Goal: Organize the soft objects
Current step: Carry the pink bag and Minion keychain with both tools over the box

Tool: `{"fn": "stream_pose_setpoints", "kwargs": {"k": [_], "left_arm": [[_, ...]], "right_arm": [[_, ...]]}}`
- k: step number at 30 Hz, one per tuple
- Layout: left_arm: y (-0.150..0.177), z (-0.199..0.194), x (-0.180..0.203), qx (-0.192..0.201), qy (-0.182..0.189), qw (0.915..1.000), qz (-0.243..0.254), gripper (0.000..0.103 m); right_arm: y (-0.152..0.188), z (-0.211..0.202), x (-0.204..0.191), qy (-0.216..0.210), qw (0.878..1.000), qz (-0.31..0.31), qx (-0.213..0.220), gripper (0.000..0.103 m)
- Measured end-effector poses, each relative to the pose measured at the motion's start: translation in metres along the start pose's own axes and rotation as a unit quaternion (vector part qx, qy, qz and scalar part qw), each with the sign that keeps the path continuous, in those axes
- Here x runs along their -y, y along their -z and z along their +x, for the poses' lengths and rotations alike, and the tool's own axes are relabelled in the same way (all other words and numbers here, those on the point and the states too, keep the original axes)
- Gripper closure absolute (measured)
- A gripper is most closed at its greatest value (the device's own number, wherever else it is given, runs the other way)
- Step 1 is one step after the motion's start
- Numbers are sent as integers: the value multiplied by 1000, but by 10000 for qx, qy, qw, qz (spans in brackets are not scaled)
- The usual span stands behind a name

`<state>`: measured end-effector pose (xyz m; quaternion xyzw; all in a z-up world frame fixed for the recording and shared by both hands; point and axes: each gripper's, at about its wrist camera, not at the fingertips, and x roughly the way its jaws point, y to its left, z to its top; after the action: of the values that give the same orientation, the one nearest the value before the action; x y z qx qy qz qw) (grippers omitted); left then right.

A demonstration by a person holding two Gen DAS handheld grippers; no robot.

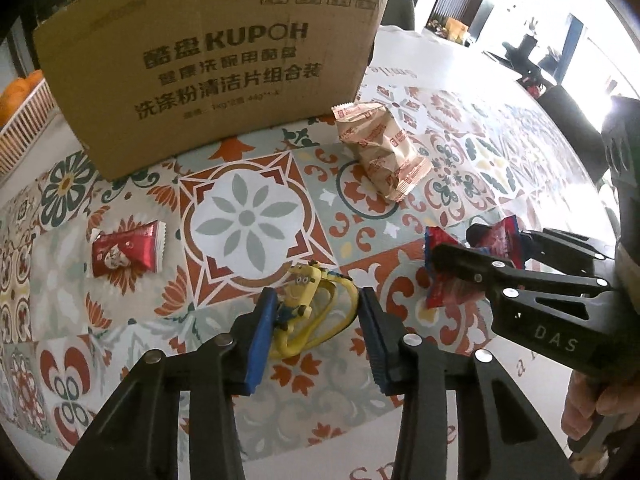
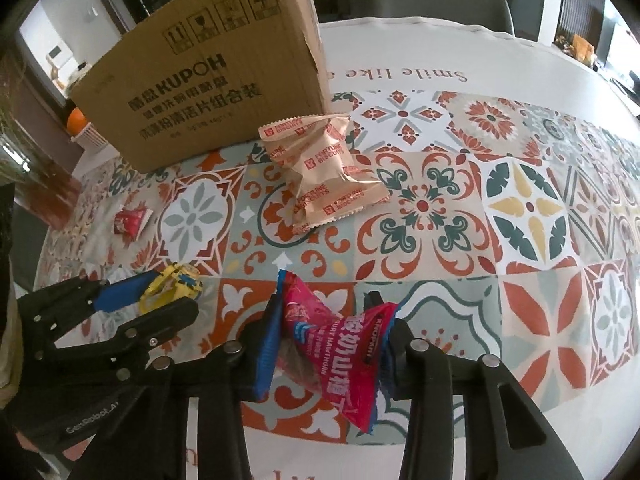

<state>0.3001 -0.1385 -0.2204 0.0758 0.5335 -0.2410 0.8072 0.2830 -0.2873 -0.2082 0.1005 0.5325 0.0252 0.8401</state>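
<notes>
Blue-padded left tongs stand open astride the yellow toy on the patterned tablecloth; its body lies against the left pad, its looped strap reaching toward the right one. Step in hand, by judgement: picking up. Right tongs appear closed on the pink snack packet, just right of the left pair. Next move calls for closing on the toy's body, then carrying both to the cardboard box well ahead. Beyond the tongs lie a tan biscuit bag and, to the left, a red candy.
</notes>
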Motion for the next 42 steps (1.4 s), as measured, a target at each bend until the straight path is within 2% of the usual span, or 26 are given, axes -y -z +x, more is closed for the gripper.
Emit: {"fn": "stream_pose_setpoints", "kwargs": {"k": [6,16,27,42], "left_arm": [[6,-10,0,86,10,9999,-109,67],[8,-35,-4,352,97,9989,-300,67],[-5,-88,-15,984,77,9943,-406,67],[-38,-154,-20,1850,-73,9820,-368,67]], "right_arm": [[4,-6,-8,-21,10000,3,75,63],[-3,-33,-22,11,9987,-61,498,63],[-29,-74,-46,-145,9929,-257,1153,63],[-65,-122,-71,-348,9797,-417,1931,63]]}}
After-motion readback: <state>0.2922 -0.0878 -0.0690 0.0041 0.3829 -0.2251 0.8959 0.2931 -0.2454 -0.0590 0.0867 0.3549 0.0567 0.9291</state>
